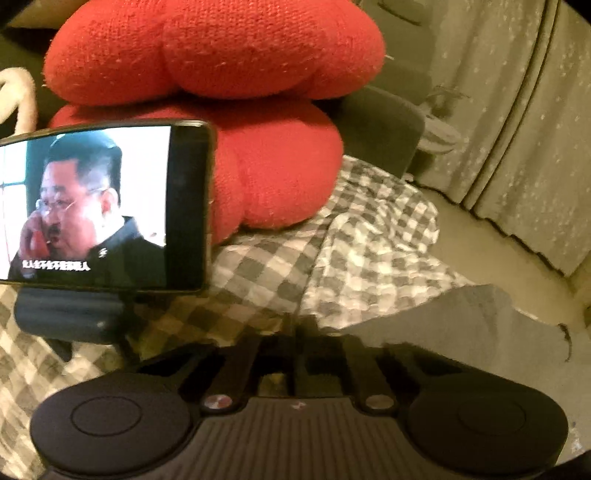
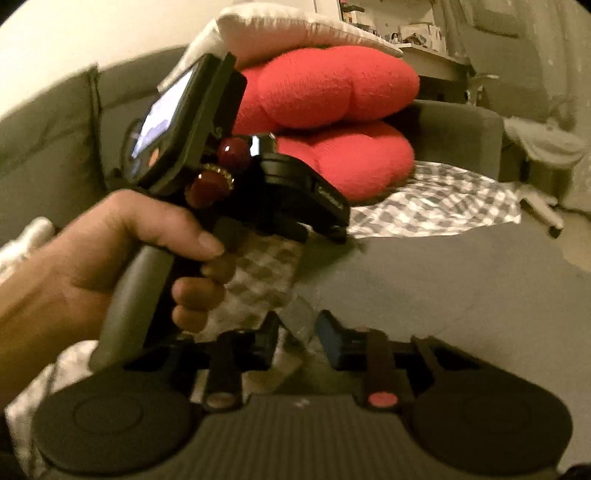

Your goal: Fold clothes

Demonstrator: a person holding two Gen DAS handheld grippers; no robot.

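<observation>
The left gripper, clamped shut, pinches a bunched edge of a grey-and-white checked cloth at the near side of a grey sofa seat. What kind of garment it is cannot be told. Seen from the right wrist, the person's left hand grips the tool's handle, and a strip of the cloth hangs from its closed tips toward the right gripper. That gripper's jaws stand narrowly apart with the strip's lower end between them. The pads do not visibly press on it.

Crumpled white fabric lies at the near left edge of the seat. Just beyond the left gripper, a phone in a clamp plays a video. Whether it rides on the tool or stands on its own cannot be told.

The rest of the checked cloth runs rumpled across the seat to the far end. There it lies under two stacked red cushions beside the armrest, with a white pillow on top. A pale curtain hangs beyond the sofa's right edge.

The folding appears to be at an early stage. One edge is gathered and lifted, but no crisp fold or finished stack shows. The cloth likely needs pulling clear of the cushions and smoothing before it can be folded.
</observation>
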